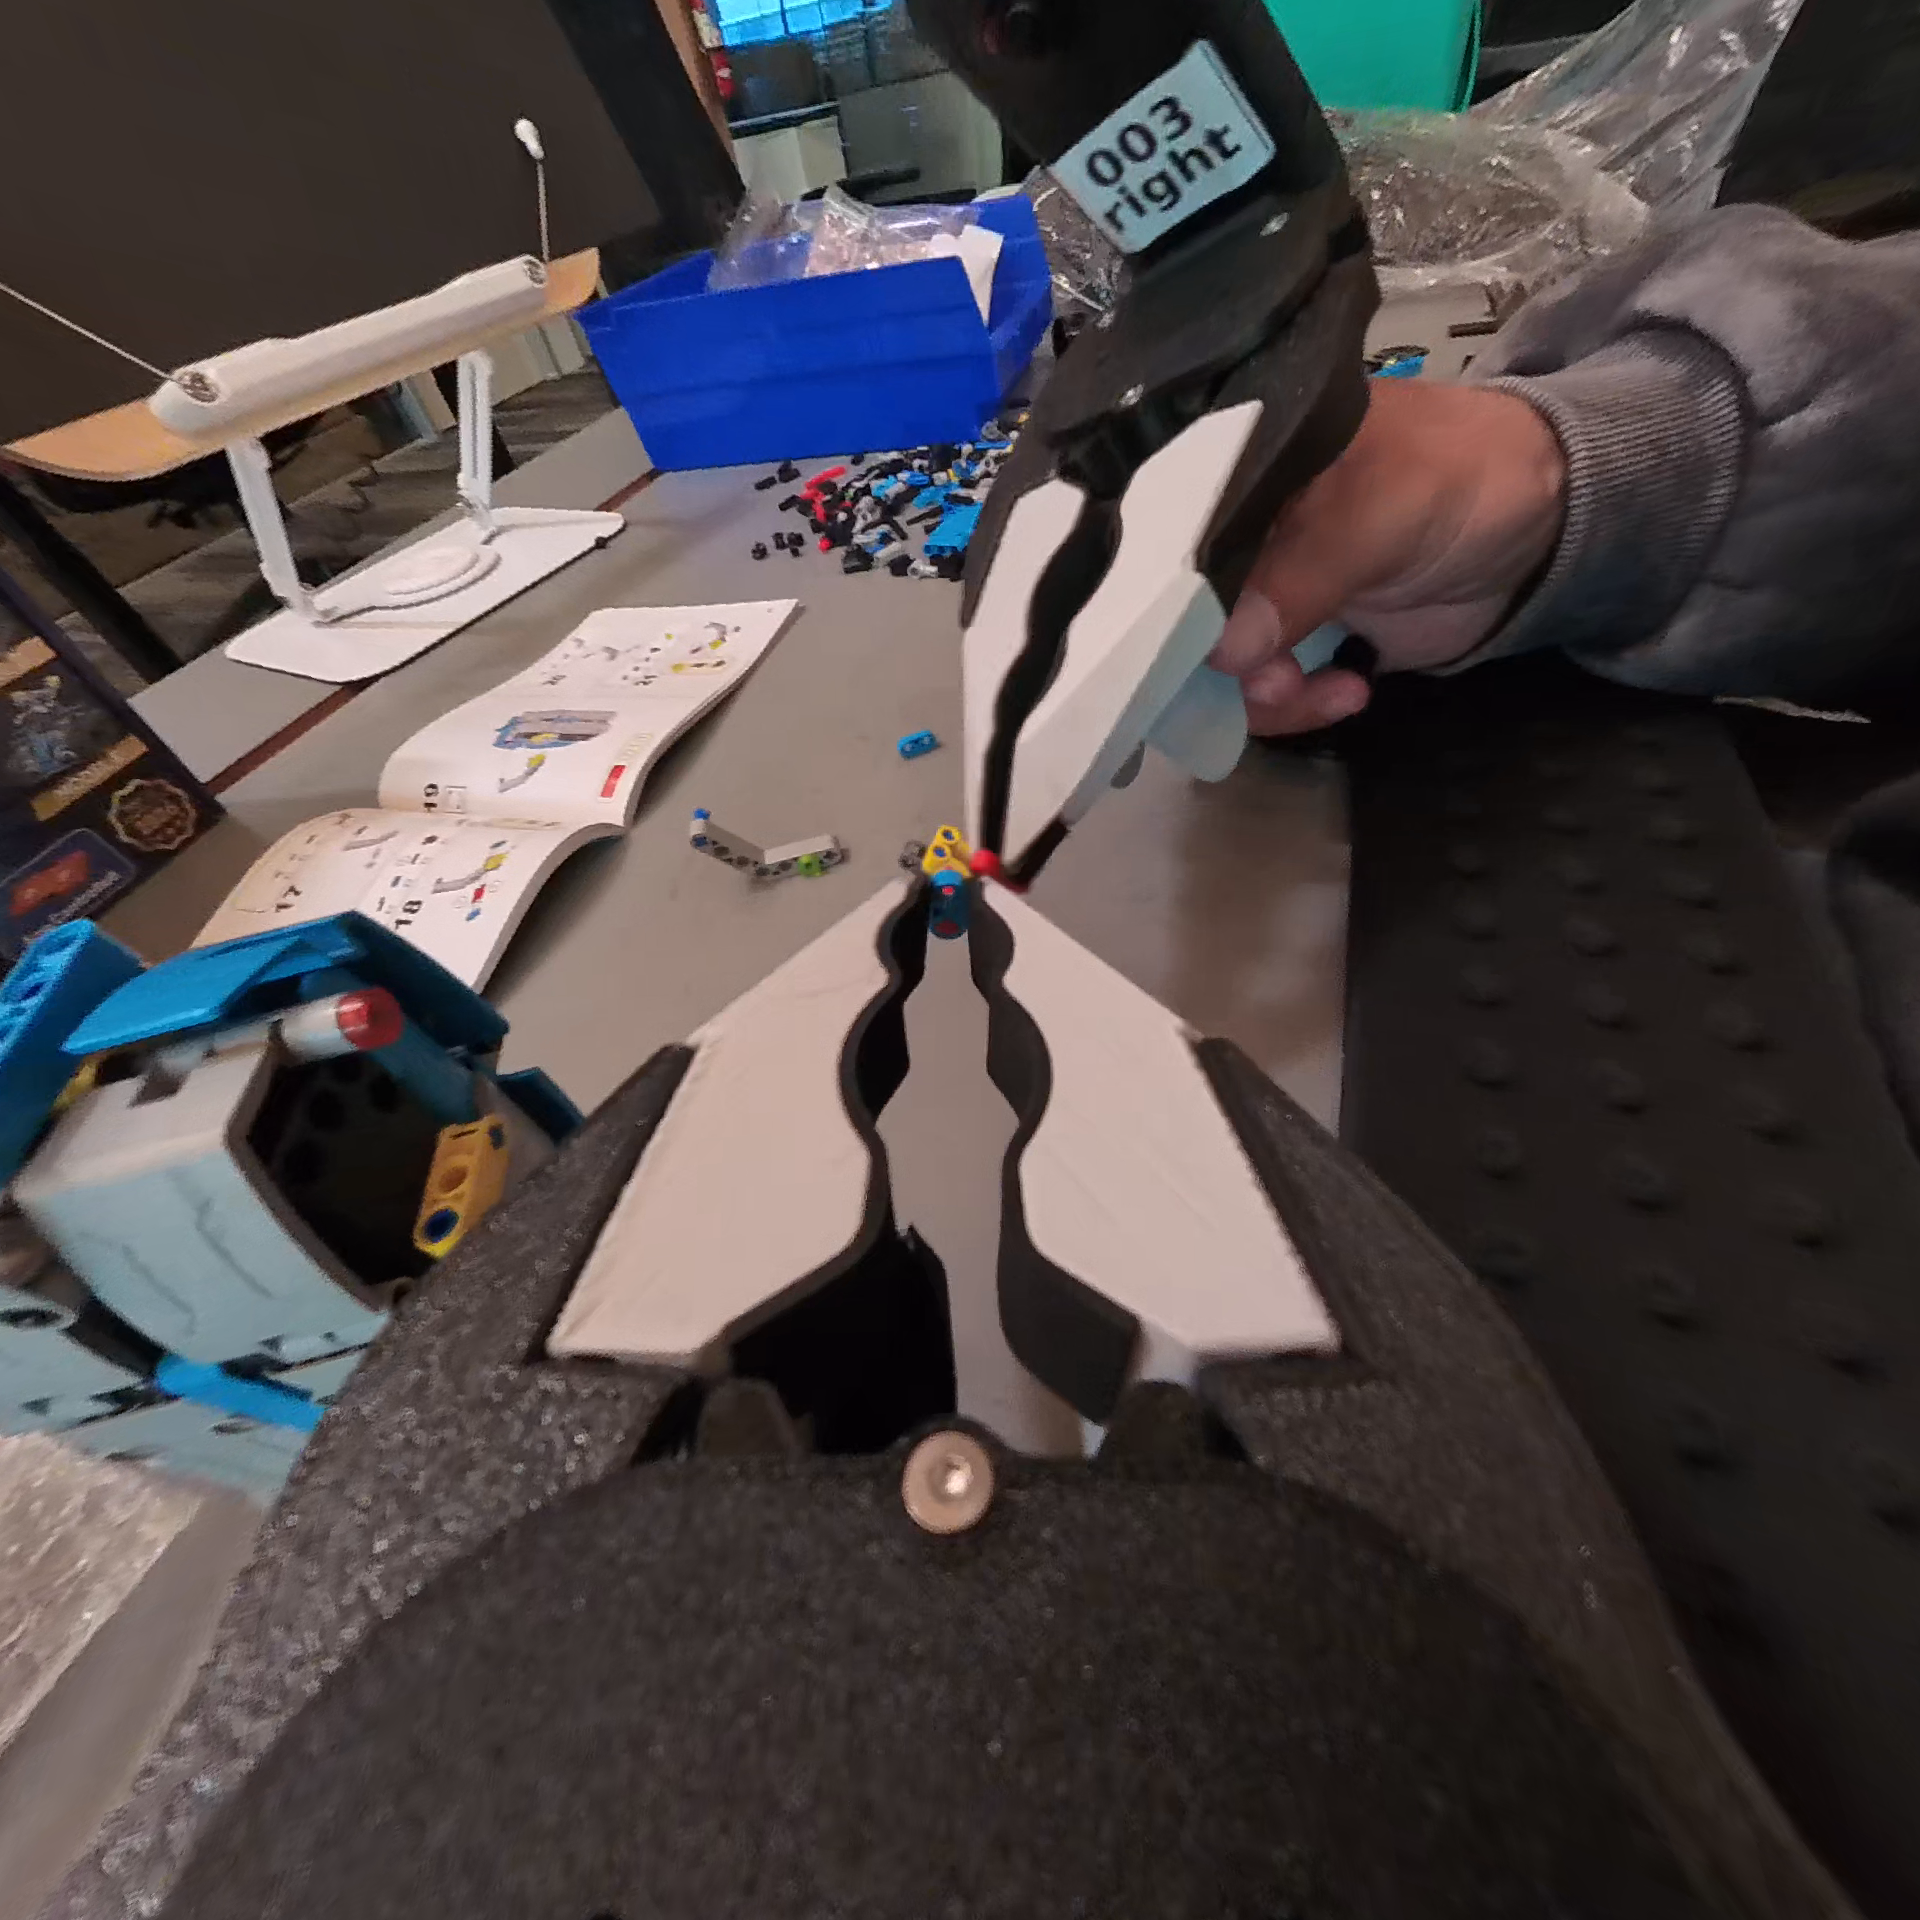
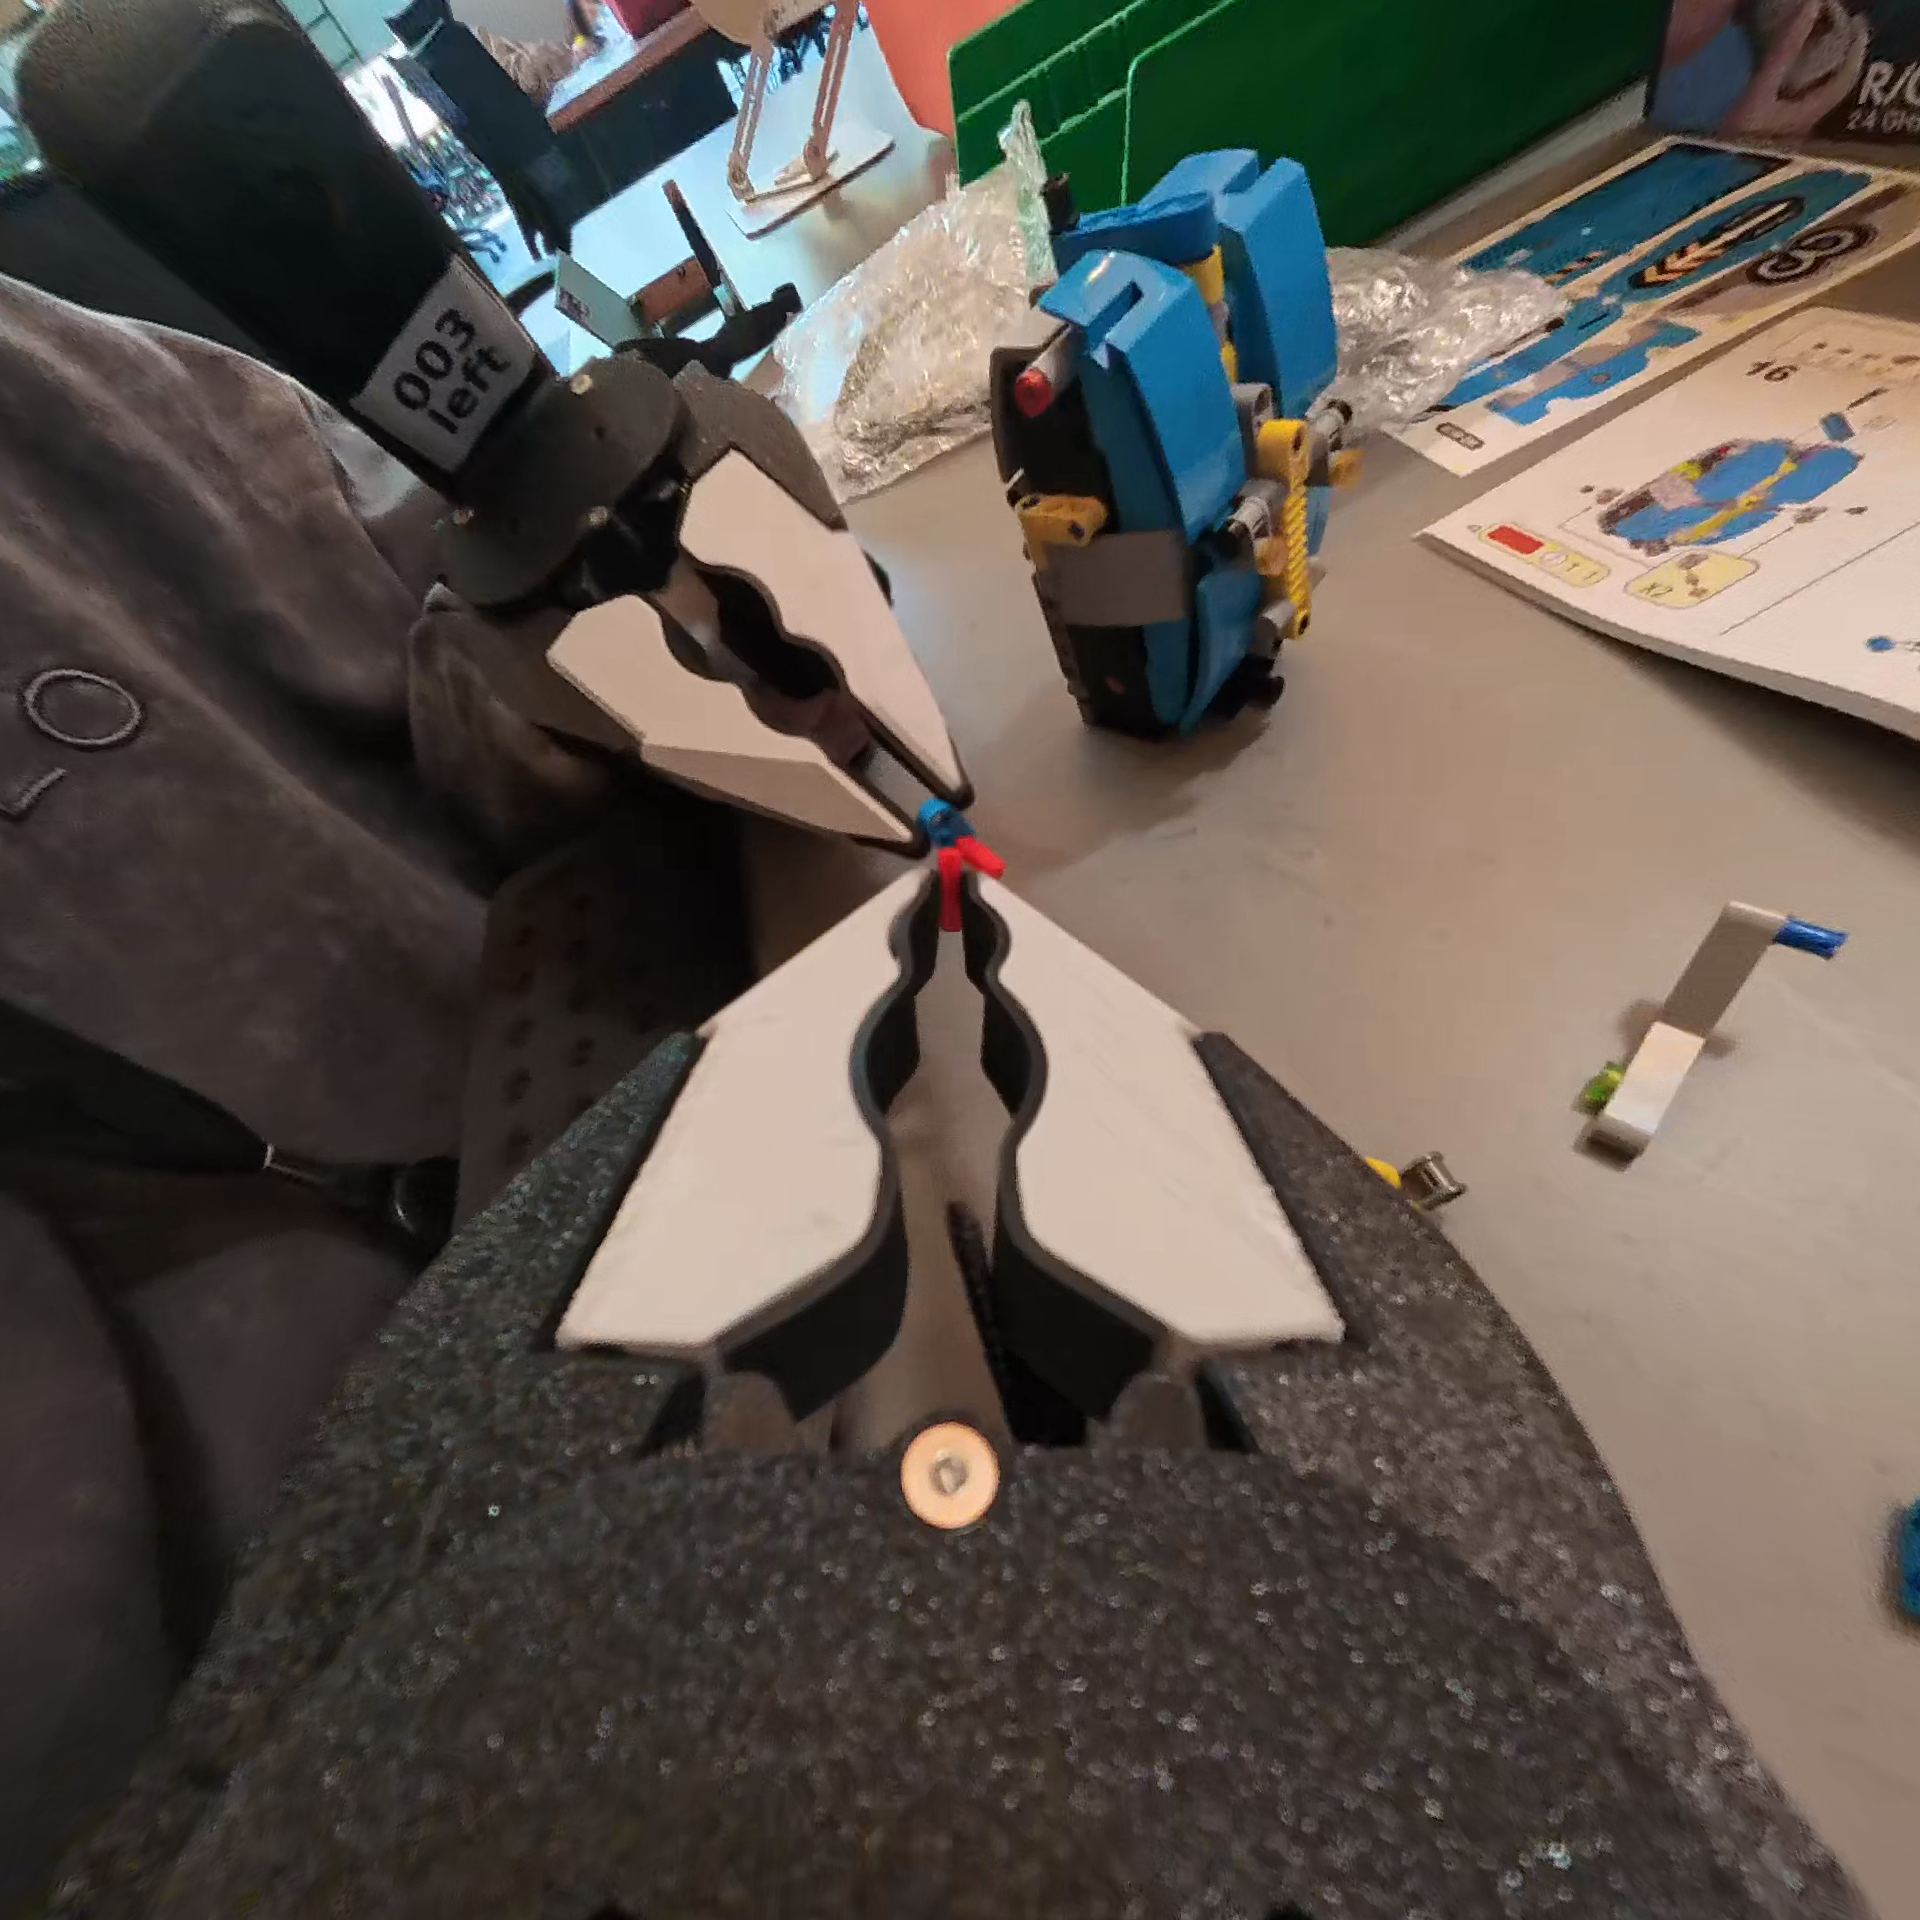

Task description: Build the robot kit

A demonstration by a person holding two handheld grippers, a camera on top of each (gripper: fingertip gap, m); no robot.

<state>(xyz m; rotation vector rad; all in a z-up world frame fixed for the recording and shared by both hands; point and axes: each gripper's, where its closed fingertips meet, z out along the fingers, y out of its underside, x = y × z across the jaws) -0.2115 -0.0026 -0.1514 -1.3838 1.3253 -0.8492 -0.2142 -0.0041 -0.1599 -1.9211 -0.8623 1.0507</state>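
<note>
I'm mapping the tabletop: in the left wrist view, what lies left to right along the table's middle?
Blue brick model → open instruction booklet → grey angled beam → small blue piece in the left tongs → right tongs.

Too small to make out singly: scattered pieces far down the counter. Cut off at left edge: blue model. Cropped at right edge: open booklet. Blurred: background room.
</note>
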